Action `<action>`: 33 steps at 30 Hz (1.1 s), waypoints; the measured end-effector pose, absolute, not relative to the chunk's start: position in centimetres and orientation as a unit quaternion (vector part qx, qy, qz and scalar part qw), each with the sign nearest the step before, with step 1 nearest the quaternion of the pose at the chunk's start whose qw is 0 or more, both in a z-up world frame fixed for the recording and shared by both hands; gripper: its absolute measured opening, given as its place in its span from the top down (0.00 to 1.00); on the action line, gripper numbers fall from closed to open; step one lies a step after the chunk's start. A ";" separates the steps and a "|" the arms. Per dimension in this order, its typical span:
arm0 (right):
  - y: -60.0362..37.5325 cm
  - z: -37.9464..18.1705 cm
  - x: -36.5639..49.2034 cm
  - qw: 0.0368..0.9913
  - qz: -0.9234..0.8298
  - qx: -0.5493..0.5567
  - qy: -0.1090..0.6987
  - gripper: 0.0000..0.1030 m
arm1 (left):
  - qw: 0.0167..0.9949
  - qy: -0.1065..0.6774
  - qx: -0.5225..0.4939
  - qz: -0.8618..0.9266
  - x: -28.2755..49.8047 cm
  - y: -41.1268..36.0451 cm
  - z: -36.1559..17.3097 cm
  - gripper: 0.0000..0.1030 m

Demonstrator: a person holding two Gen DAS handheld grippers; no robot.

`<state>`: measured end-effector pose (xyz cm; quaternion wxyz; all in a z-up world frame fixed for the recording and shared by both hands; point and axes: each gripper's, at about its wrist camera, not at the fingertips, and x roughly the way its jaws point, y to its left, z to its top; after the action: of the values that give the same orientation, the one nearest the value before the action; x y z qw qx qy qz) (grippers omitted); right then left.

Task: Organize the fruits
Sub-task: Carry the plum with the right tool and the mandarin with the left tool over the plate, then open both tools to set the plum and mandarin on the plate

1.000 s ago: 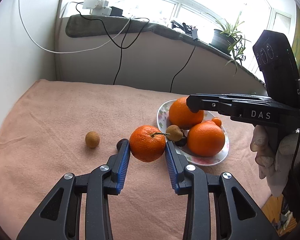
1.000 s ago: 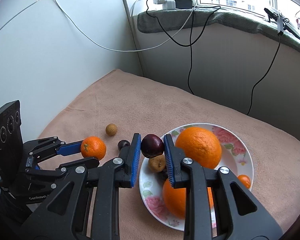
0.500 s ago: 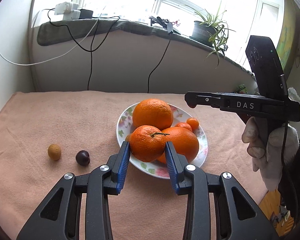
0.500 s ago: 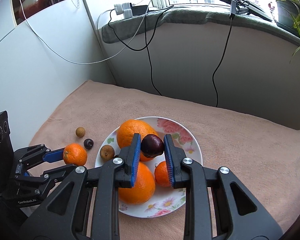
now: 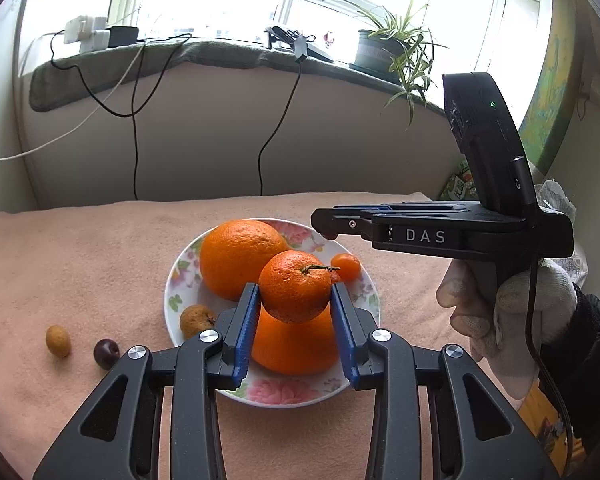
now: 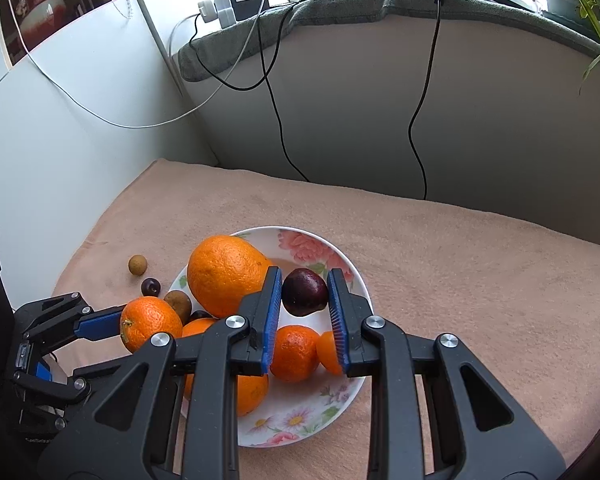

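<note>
Left wrist view: left gripper [image 5: 295, 312] clamps a mandarin [image 5: 294, 286], right gripper [image 6: 304, 306] pinches a dark plum [image 6: 304, 291]; dropped on the crowded plate [image 5: 284, 394], either could roll off.

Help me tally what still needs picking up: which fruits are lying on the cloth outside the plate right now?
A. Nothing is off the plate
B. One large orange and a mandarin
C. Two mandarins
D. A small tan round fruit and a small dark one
D: the small tan fruit and the small dark fruit lie on the cloth beside the plate.
</note>
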<state>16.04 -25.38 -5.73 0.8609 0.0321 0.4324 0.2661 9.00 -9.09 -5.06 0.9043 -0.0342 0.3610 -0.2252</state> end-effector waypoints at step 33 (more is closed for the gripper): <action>-26.3 -6.6 17.3 0.848 0.274 0.082 0.446 0.49 | 0.902 0.369 -0.028 -0.222 10.8 -10.4 -5.5 0.50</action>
<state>17.26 -26.27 -6.60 0.8479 0.0825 0.4461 0.2744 10.80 -10.40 -5.52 0.9020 -0.0282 0.3689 -0.2224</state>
